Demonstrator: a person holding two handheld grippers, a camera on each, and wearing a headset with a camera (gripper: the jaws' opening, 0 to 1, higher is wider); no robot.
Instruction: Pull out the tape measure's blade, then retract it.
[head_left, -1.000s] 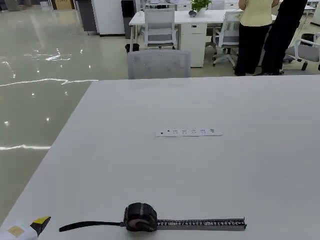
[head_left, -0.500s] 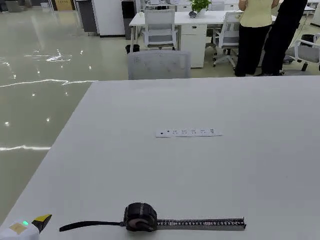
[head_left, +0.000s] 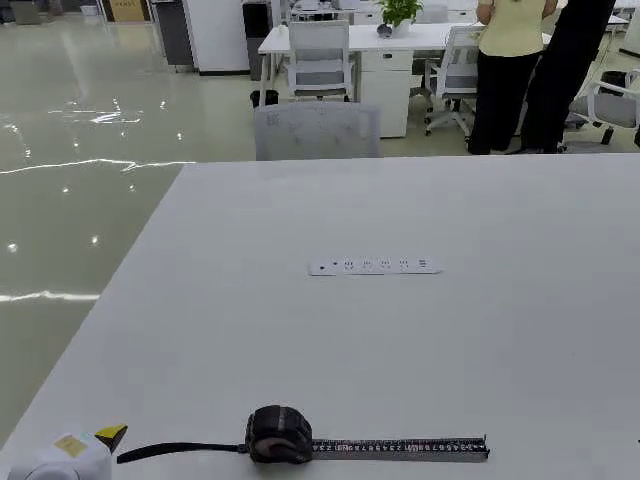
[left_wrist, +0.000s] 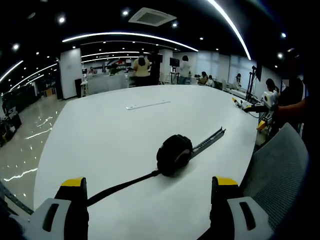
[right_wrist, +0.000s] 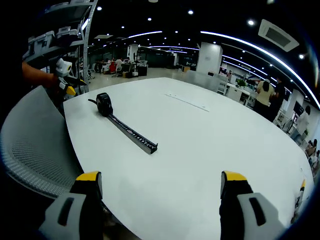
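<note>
Left gripper (left_wrist: 150, 182): jaws spread, empty; you have edged it in over the table (head_left: 420, 340) corner.
Right gripper (right_wrist: 161, 176): jaws spread, empty, well apart from the work.
Tape measure (left_wrist: 174, 154): unmoved, just ahead of your left jaws, wrist strap (left_wrist: 120, 187) trailing toward them.
Blade (right_wrist: 131, 132): lying extended; retraction likely remains.

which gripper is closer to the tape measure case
The left gripper: the case sits ahead of its jaws, while from the right gripper it lies far off, beyond the extended blade.
</note>
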